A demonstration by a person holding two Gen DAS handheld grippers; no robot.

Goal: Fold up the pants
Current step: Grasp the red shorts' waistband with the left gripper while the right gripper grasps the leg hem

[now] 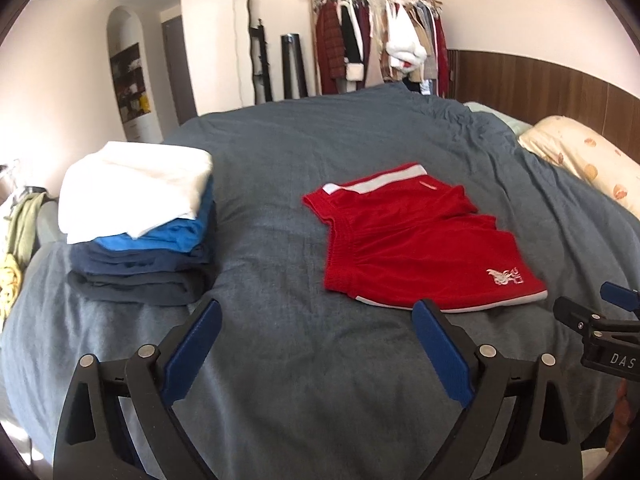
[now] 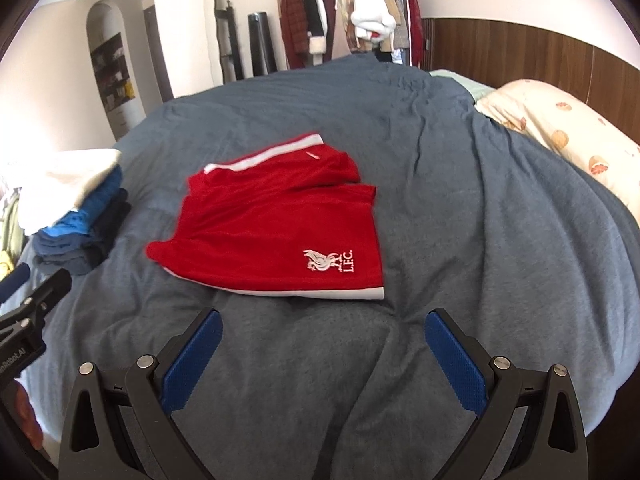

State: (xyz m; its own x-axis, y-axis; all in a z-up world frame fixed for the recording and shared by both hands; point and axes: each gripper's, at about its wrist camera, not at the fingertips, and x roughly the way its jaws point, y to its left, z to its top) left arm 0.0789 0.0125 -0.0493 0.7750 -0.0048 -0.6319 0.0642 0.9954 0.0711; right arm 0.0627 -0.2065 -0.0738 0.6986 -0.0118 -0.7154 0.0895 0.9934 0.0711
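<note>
While both my tools [image 1: 316,312] [image 2: 322,322] gape empty, red shorts [image 2: 276,224] lie doubled on the bed [image 2: 460,208], "L.F.C." legible only rightward.

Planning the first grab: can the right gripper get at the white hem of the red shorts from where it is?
Probably yes. The right gripper is open and empty, and only bare duvet lies between it and the hem.

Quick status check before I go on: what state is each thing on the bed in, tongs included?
Red football shorts with white trim: lying flat on the grey duvet, crest up, untouched.
Stack of folded clothes, white on top: folded, piled neatly.
Floral cream pillow: lying at the bed's far right edge.
Left tongs: open, empty.
Right tongs: open, empty.
</note>
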